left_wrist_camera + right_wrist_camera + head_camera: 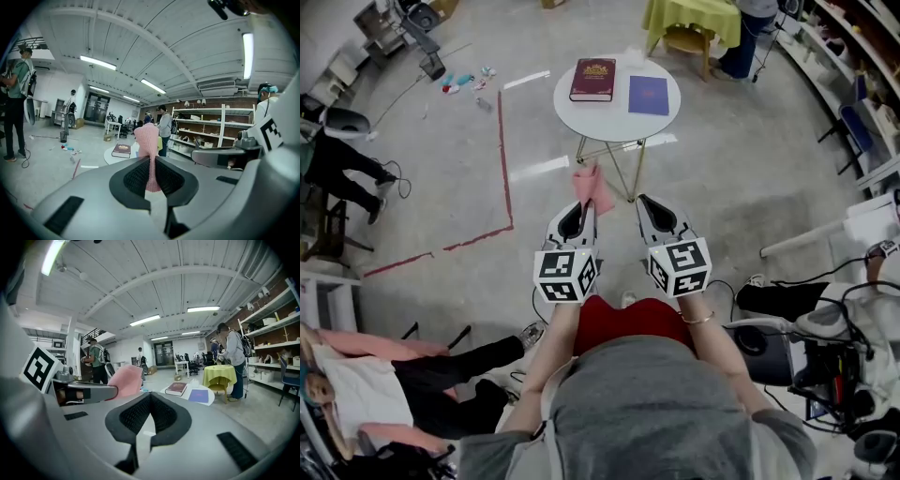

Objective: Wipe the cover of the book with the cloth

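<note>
The left gripper (pixel 585 207) pinched a limp pink cloth (pixel 594 186) in its fingers; the right gripper (pixel 646 202) had its fingers together, empty. The maroon book (pixel 592 80) lay closed on the counter (pixel 617 120).

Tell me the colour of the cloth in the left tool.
Pink. The cloth shows best in the left gripper view, pinched in the left tool.

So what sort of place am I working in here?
Probably a lab or workshop hall: a bare grey concrete floor marked with a red tape line, long white wall shelves stocked with gear, and fluorescent ceiling strip lights.
</note>
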A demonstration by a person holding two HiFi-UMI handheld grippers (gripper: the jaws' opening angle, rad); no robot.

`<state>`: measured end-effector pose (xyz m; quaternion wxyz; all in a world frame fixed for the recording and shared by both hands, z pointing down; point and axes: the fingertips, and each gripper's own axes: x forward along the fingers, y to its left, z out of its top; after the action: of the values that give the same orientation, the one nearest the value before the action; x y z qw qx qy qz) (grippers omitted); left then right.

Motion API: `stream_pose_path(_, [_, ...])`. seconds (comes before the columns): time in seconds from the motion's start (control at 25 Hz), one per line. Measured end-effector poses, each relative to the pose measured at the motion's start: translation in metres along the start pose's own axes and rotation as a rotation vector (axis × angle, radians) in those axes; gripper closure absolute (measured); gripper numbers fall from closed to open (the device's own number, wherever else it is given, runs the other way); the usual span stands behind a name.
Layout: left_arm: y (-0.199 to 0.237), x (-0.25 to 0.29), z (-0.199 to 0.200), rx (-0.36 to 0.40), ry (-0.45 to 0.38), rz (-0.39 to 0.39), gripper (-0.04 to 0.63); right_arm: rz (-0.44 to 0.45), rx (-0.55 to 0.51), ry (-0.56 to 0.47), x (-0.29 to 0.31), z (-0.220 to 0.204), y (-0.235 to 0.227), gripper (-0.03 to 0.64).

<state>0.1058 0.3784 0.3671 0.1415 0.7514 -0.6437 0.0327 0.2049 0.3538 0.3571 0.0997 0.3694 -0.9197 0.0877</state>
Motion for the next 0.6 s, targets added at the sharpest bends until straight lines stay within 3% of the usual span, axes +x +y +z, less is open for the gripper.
stream_pose_path(0.6, [0.002,0.014,-0.010,-0.001,0.017,0.045,0.561,0.017,0.054,0.027,0.007,-0.016,-0.024,0.588])
